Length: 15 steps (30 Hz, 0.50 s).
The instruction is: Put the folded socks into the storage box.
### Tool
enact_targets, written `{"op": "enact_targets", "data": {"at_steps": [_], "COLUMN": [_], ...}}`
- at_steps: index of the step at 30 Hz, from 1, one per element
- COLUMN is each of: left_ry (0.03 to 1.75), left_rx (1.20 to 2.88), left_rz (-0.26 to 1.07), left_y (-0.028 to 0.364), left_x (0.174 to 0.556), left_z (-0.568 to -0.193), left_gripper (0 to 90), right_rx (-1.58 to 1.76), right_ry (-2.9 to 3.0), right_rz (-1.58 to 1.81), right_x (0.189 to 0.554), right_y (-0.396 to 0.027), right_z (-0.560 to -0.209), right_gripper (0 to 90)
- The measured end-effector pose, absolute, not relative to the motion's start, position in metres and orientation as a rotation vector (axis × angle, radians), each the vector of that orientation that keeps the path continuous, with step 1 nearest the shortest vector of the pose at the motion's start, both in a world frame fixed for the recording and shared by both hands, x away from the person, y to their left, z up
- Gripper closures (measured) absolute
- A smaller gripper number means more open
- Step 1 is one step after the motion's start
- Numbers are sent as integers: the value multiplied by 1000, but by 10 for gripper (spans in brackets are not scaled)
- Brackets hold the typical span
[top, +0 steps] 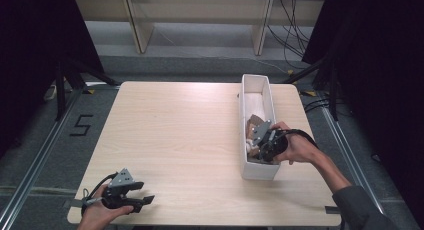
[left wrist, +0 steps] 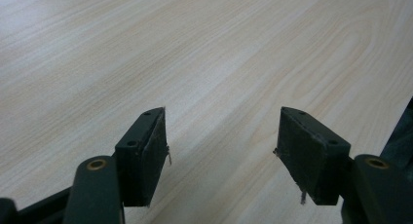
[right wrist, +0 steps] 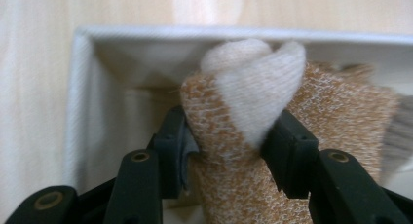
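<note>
A long white bin (top: 244, 115) stands on the right half of the wooden table (top: 175, 130). My right gripper (top: 261, 146) reaches into its near end, and the person's hand holds it from the right. In the right gripper view the jaws (right wrist: 229, 136) press from both sides on a rolled orange-and-white knit sock (right wrist: 253, 92), which sits against the bin's white wall (right wrist: 83, 117). My left gripper (top: 142, 192) rests at the table's front left corner. It is open (left wrist: 221, 151), with only bare wood (left wrist: 195, 48) between its pads.
More brown fabric (top: 256, 121) lies in the bin beyond the gripper. A grey cloth edge (right wrist: 399, 131) shows at the right of the sock. Cables (top: 290, 35) run over the floor behind the table, and a floor mark "5" (top: 81, 125) is at the left.
</note>
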<state>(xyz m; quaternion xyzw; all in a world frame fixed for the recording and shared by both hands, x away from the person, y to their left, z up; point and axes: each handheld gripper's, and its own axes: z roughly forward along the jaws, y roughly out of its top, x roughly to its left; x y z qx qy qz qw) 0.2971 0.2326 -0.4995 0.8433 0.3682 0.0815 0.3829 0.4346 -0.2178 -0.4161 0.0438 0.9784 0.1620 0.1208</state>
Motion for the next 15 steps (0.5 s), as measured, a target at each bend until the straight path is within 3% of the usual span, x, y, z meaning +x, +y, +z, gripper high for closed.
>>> {"op": "enact_targets", "data": {"at_steps": [4,7,10,15], "left_ry": [945,941,943,940], "left_rx": [2159,2159,2155,2160], "left_rz": [206,210,210,213], "left_y": [233,233,233,233], "left_x": [297,297,297,297], "left_z": [-499,-498,-499,-498], "left_gripper": [348,348,348,348], "right_rx": [247,221,317,441], "right_ry": [2915,2903,2817,2772], "right_rz": [498,562,679,656], "right_x": [432,434,434,441], "right_y": [-220,-223,-233,-233], "right_z": [-413,-403,-382,-375], "right_gripper": [480,480,559,594]}}
